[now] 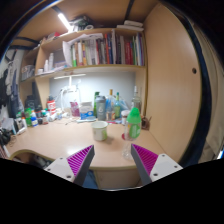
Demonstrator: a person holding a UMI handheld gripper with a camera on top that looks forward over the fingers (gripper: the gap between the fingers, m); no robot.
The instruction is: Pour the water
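While my gripper (113, 165) hangs above the near edge of the counter (60, 142), its two fingers stand wide apart with nothing between them; the purple pads (80, 159) face each other across bare wood. Just ahead of the fingers the pale wooden counter runs clear for a short stretch. Beyond that, a little right of the gap's middle, a green bottle (134, 122) stands upright, and just to its left sits a small pale cup (100, 130), the two near each other but apart. Neither touches my fingers; both lie well ahead of the tips.

Farther back, against the wall, a row of bottles and jars (104, 105) crowds the rear of the counter, and off to my left more small containers (35, 115) cluster in a heap I cannot sort out one by one. Higher up and farther still, a wooden shelf (85, 68) carries a line of upright books (105, 48), with a strip lamp (64, 20) glowing above them. To my right, a tall wooden cabinet side (170, 80) rises beside the counter.
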